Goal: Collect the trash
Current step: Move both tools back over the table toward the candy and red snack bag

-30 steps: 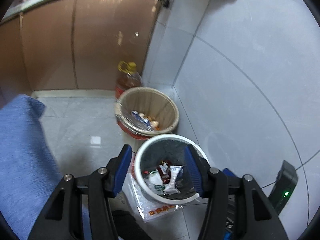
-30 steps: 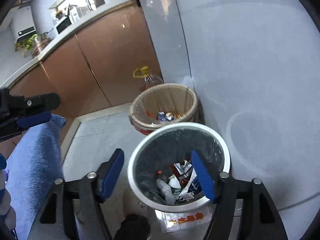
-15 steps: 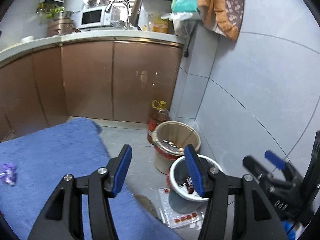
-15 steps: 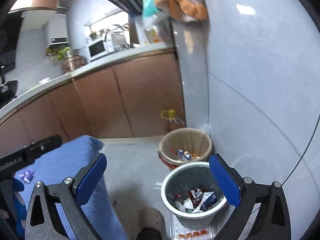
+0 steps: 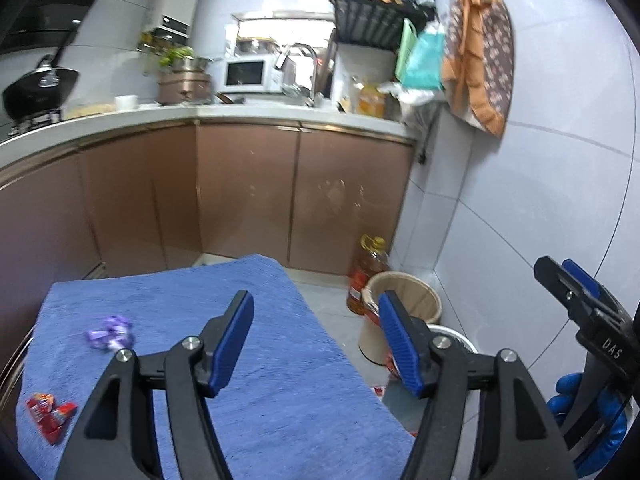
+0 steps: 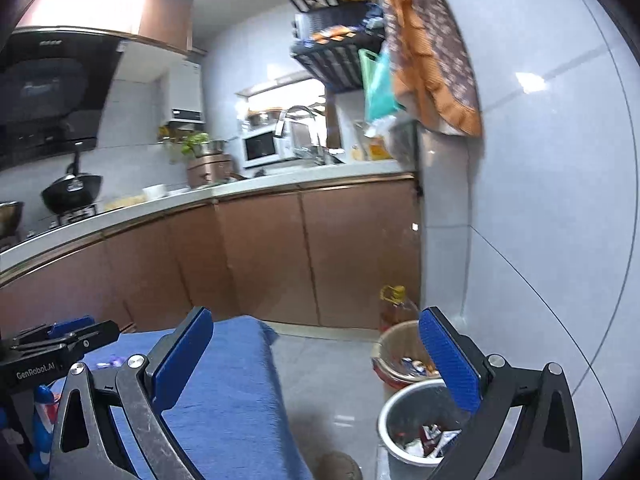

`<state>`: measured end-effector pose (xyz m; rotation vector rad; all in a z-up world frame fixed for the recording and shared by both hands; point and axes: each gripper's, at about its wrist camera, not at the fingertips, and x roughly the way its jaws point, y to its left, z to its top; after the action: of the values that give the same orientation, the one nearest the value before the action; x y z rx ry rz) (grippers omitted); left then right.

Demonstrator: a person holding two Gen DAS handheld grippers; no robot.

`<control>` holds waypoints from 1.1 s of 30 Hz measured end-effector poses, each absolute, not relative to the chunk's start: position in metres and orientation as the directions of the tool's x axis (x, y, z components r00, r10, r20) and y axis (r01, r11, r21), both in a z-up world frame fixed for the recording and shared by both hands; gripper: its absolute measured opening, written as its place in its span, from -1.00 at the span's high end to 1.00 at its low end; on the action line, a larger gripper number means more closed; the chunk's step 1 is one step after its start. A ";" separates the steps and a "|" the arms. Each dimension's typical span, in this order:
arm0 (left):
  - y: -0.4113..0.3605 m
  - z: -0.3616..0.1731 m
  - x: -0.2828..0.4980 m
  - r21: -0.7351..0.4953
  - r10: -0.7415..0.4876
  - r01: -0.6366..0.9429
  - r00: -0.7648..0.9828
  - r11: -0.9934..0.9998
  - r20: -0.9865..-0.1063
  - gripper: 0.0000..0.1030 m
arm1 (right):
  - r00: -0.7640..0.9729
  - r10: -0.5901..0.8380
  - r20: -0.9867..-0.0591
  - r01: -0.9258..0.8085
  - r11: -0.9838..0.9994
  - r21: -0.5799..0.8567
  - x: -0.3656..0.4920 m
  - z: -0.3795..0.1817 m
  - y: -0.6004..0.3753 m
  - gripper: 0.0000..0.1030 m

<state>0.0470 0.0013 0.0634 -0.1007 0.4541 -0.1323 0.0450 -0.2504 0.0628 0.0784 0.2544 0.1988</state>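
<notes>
A purple wrapper (image 5: 109,334) and a red wrapper (image 5: 49,416) lie on the blue cloth-covered table (image 5: 280,400). My left gripper (image 5: 316,344) is open and empty above the cloth, right of both wrappers. My right gripper (image 6: 316,364) is open and empty, between the table (image 6: 228,400) and the bins. The white-rimmed grey trash bin (image 6: 404,424) holds wrappers on the floor at right; its rim also shows in the left wrist view (image 5: 460,334). The right gripper shows at the left wrist view's right edge (image 5: 576,292), the left one at the right wrist view's left edge (image 6: 60,336).
A tan wicker bin (image 5: 416,296) with litter stands behind the grey bin, and an oil bottle (image 5: 368,268) behind it. Brown kitchen cabinets (image 5: 248,196) run along the back. A tiled wall (image 5: 540,200) is at right. The purple wrapper is a speck in the right wrist view (image 6: 114,360).
Both grippers have risen and tilted up from directly over the grey bin. The table, wrappers and kitchen counter have come into view. Both stay open and empty.
</notes>
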 end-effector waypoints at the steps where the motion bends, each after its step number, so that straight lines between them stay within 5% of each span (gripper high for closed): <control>1: 0.006 0.066 0.040 -0.126 -0.141 0.097 0.897 0.987 -0.419 -0.29 | 0.946 0.218 -0.239 -0.201 0.975 0.094 0.043 0.065 -0.246 -1.00; 19: 0.096 0.078 -0.059 -0.173 0.017 -0.078 0.945 0.982 -0.327 -0.45 | 0.917 0.353 -0.184 -0.363 0.931 -0.026 -0.022 0.102 -0.170 -1.00; 33: 0.129 0.060 -0.102 -0.079 0.178 -0.213 0.932 0.974 -0.316 -0.45 | 0.837 0.456 -0.302 -0.494 0.868 -0.060 -0.029 0.082 -0.118 -1.00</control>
<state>-0.1022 0.1290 0.0597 -0.1129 0.3126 0.2004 -0.0293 -0.1179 0.0820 -0.1377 0.2849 0.5037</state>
